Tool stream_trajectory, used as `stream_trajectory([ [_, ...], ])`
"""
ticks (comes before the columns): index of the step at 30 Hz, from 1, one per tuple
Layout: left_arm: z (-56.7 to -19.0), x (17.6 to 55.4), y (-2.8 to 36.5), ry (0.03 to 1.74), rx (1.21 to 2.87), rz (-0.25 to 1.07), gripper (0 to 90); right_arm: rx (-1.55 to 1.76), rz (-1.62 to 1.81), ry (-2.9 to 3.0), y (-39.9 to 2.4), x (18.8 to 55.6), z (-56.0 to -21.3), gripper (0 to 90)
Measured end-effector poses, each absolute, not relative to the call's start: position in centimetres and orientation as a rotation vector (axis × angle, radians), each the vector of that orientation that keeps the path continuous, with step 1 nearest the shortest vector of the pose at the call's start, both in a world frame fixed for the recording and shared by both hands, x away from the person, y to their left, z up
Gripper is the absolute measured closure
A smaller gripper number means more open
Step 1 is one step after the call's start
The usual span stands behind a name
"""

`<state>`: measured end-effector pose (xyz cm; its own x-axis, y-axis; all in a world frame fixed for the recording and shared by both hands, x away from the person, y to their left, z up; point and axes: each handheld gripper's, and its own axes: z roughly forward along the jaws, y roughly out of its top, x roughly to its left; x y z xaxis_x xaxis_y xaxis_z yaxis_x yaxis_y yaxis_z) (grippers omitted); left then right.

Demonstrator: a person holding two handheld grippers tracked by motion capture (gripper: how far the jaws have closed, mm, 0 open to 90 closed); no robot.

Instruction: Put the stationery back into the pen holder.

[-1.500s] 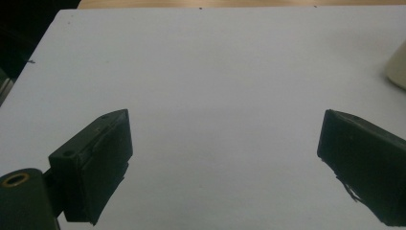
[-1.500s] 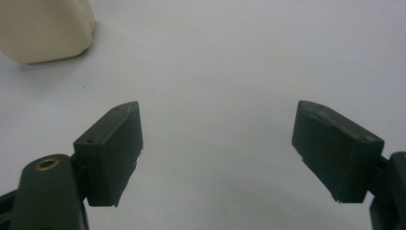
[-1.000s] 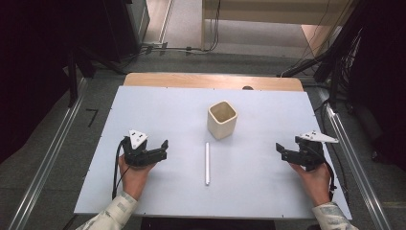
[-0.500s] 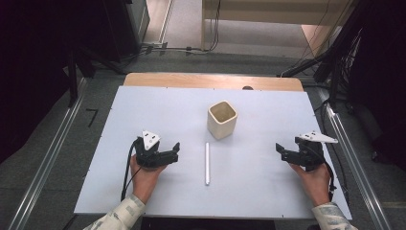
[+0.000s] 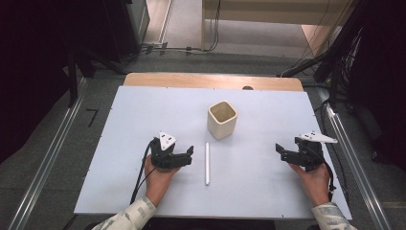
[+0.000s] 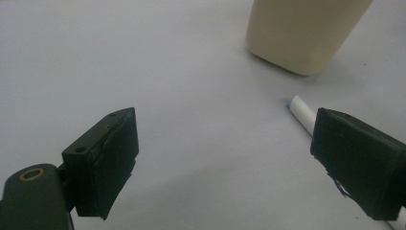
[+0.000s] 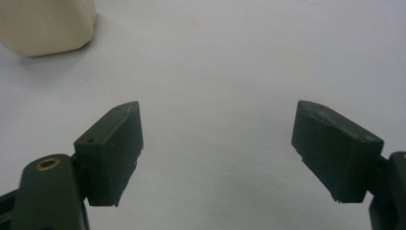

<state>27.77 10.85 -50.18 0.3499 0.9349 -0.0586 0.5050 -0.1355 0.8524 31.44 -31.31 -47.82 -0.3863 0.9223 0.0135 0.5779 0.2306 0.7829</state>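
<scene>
On the white table, near its middle, a cream square cup stands upright with its mouth open upward. Just in front of the cup, on the person's side, a thin white pen lies flat, and its far end points toward the cup without touching it. The left gripper is just beside the pen on its left, held low over the table by the left hand. Its fingers are wide apart and hold nothing; in the left gripper view one finger stands in front of the pen's middle part, and I cannot tell if it touches the pen. The right gripper is well apart from the pen and the cup, near the right edge of the table. Its fingers are also spread wide over bare table and hold nothing.
</scene>
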Motion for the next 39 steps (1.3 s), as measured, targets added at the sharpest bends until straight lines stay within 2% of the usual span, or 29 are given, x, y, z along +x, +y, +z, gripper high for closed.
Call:
stream_trajectory([
  [22, -51.5, 28.1, 6.1, 1.237, 1.847, 0.568, 10.2, 1.372, 0.994, 2.059, -31.2, 31.4, -47.9, 16.6],
  [30, -51.9, 28.3, 5.0, 1.246, 1.873, 0.544, 17.1, 1.374, 0.990, 2.061, -31.2, 31.4, -48.0, 16.8],
  [39, -52.2, 28.6, 4.1, 1.258, 1.903, 0.529, 32.5, 1.374, 0.983, 2.062, -31.2, 31.4, -48.0, 17.2],
])
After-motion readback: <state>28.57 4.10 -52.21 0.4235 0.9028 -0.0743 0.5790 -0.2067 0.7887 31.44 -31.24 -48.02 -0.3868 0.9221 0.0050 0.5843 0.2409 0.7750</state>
